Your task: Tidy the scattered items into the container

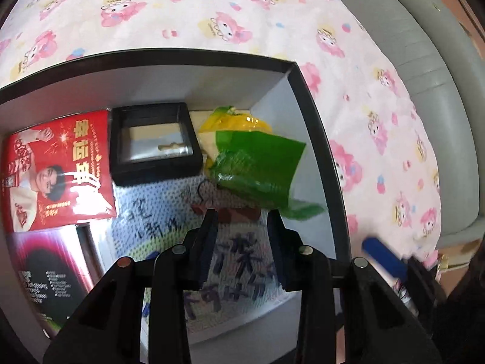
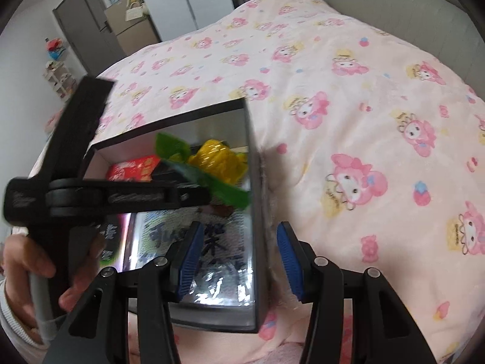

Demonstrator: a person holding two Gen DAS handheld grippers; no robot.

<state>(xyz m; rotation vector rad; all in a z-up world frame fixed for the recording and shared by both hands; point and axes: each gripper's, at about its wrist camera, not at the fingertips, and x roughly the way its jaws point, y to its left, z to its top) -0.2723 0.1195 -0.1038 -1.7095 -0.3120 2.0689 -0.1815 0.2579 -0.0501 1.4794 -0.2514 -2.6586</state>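
A black-rimmed box (image 1: 315, 139) with white inner walls sits on a pink patterned blanket. In it lie a red packet (image 1: 60, 166), a black frame case (image 1: 151, 142), a yellow packet (image 1: 242, 124), a green packet (image 1: 257, 170) and a white printed packet (image 1: 169, 218). My left gripper (image 1: 242, 215) hangs over the box with its fingers apart. The green packet lies just beyond its tips, with no pad seen pressing it. My right gripper (image 2: 240, 227) is open and straddles the box's right wall (image 2: 254, 236). From that view the left gripper (image 2: 206, 194) reaches in sideways beside the green packet (image 2: 230, 191).
A dark purple box (image 1: 45, 267) lies in the container's near left corner. The blanket (image 2: 348, 121) covers a bed, with a grey padded bed frame (image 1: 424, 69) along its right edge. A hand (image 2: 27, 267) grips the left gripper's handle. A door and shelves stand far left.
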